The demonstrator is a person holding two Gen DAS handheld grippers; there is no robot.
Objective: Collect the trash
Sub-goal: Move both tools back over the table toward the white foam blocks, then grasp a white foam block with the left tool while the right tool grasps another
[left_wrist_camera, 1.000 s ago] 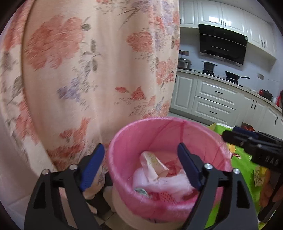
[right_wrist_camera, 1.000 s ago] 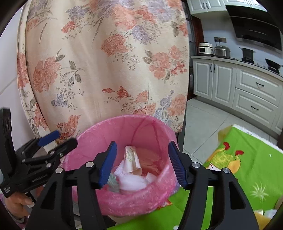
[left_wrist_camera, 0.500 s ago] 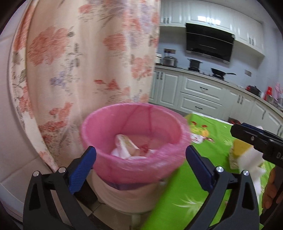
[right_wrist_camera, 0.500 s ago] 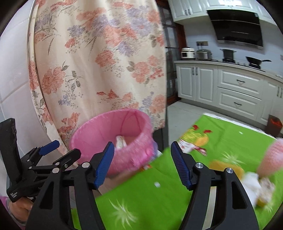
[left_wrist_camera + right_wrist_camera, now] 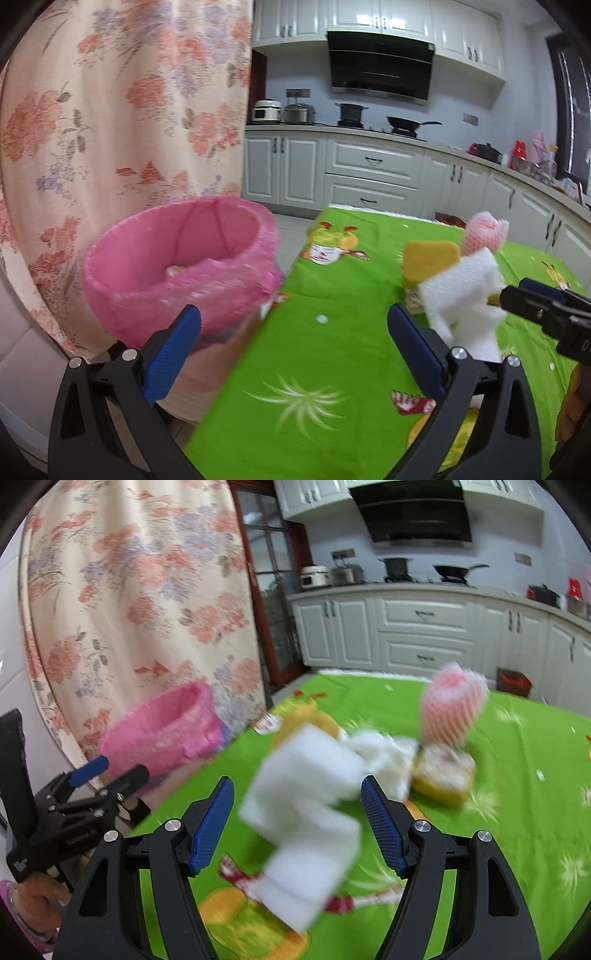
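Observation:
A bin lined with a pink bag (image 5: 181,266) stands at the table's left edge with scraps inside. On the green tablecloth (image 5: 332,350) lies a pile of trash: white foam pieces (image 5: 306,782), a yellow sponge (image 5: 443,775) and a pink foam net (image 5: 452,705). My right gripper (image 5: 297,794) hovers over the white foam with its jaws opening. The foam shows between the blue pads, which do not touch it. My left gripper (image 5: 293,321) is wide open and empty, over the cloth between the bin and the white foam (image 5: 461,295).
A floral curtain (image 5: 110,110) hangs behind the bin. White kitchen cabinets (image 5: 369,173) with pots and a range hood run along the back. A hand (image 5: 37,897) holds the left gripper's handle at the lower left of the right wrist view.
Both grippers have swung right, from over the bin's mouth to the green table. The bin has slid to the left of both views and the trash pile has come in. Both jaws have widened.

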